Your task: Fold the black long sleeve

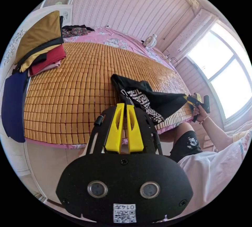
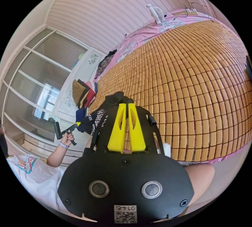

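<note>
Two grippers are up over the near edge of the bed [image 1: 78,80], whose bamboo mat carries the black long sleeve [image 1: 147,98], bunched, patterned lining showing. The left gripper [image 1: 125,106] has its yellow fingers [image 1: 115,130] narrowed to a slit at the garment's near edge; whether cloth sits between them, I cannot tell. Out to the side, the right gripper [image 1: 193,101] in a raised hand [image 1: 200,112] pinches a stretched corner of the shirt. Its tips are hidden in the fabric.
</note>
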Motion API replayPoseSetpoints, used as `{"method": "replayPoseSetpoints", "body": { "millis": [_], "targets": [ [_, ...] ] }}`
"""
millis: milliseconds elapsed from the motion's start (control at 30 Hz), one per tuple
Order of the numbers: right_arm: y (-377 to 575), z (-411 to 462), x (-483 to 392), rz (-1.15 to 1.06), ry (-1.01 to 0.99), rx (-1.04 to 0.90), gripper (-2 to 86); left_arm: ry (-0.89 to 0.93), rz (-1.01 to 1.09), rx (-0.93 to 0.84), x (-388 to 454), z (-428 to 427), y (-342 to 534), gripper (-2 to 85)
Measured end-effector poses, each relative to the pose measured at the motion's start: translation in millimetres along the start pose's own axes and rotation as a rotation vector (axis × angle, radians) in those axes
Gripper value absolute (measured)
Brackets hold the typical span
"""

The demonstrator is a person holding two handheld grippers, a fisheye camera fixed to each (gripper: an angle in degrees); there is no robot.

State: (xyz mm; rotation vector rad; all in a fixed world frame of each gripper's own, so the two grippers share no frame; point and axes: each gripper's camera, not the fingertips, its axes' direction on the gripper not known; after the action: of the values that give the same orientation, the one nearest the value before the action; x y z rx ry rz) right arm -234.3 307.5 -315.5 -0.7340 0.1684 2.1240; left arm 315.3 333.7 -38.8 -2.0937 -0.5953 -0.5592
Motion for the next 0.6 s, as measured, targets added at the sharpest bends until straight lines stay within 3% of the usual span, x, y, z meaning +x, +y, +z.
{"method": "replayPoseSetpoints", "body": {
  "millis": [200,267,467,600],
  "targets": [
    [-45,-130,-119,-0.263,-0.107,0.216,0.5,0.032,0.150,0.325,13,-162,-33,-1.0],
    [-56,-187,-178,-0.376,-0.147,0.328,0.4,0.060,0.191,0.509,22,-239,-36,-1.0],
    [-50,-331,-305,-0.565,-0.327,0.645,0.3,0.164,0.250,0.916,49,-412,1,-1.0],
    [-21,-387,-365,-0.658,-0.288,0.718,0.4,0.106,0.267,1.006,70,-470,38,-1.0]
  ]
}}
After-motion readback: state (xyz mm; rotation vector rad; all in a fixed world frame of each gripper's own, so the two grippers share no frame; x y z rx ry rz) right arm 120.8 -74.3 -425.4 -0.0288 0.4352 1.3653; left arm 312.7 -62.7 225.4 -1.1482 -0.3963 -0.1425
